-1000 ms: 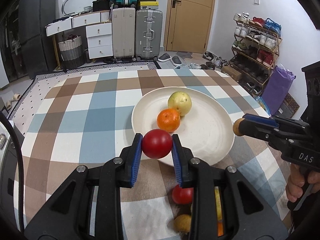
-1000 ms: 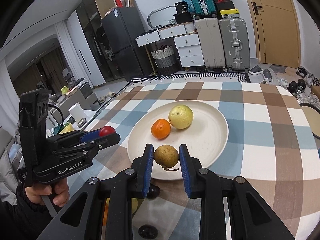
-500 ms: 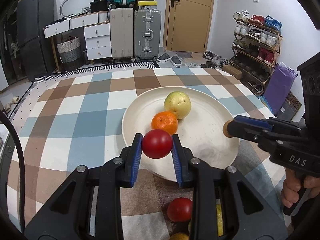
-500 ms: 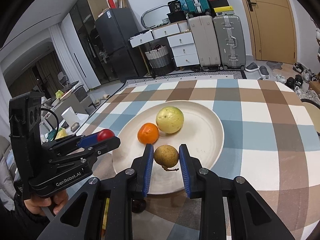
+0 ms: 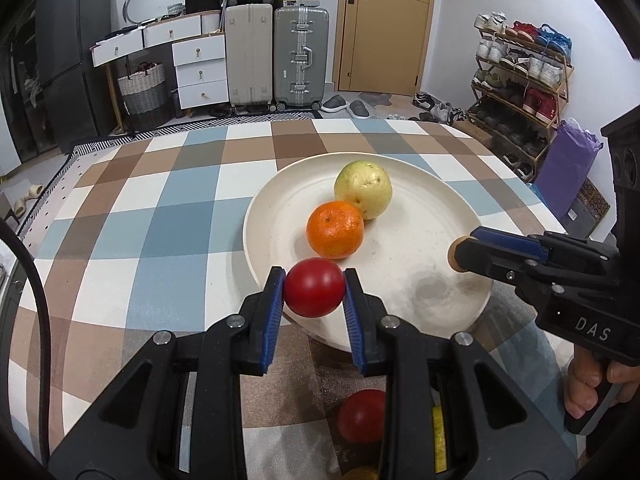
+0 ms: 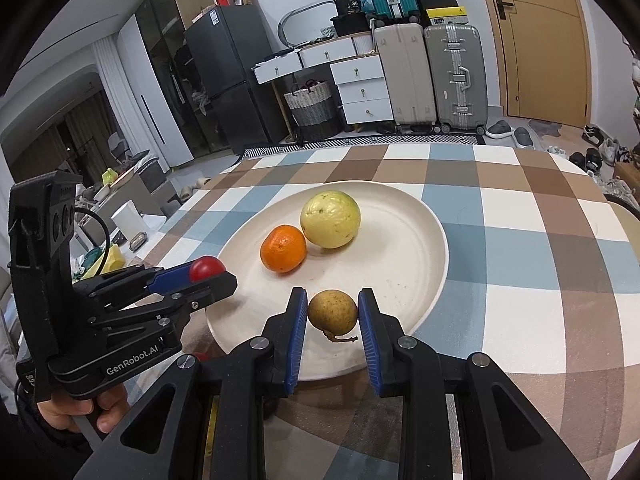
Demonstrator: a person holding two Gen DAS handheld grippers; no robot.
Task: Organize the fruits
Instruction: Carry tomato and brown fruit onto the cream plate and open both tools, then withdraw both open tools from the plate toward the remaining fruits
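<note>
A cream plate (image 5: pixel 432 288) (image 6: pixel 416 248) lies on the checked tablecloth and holds an orange (image 5: pixel 335 230) (image 6: pixel 283 248) and a pale yellow-green guava (image 5: pixel 363 189) (image 6: pixel 330 219), touching each other. My left gripper (image 5: pixel 314 292) (image 6: pixel 210 274) is shut on a red tomato (image 5: pixel 314 287) (image 6: pixel 206 268) above the plate's near-left rim. My right gripper (image 6: pixel 333 314) (image 5: pixel 460 254) is shut on a small brown pear (image 6: pixel 333 312) (image 5: pixel 453 253) over the plate's near side.
A second red tomato (image 5: pixel 360 416) and other yellow fruit (image 5: pixel 438 432) lie on the cloth under the left gripper, partly hidden. Beyond the table's far edge stand suitcases (image 5: pixel 276 56), drawers (image 5: pixel 200 68) and a shoe rack (image 5: pixel 516 92).
Both grippers have moved forward toward and over the plate with their fruit still held. The plate fruits look closer in both views.
</note>
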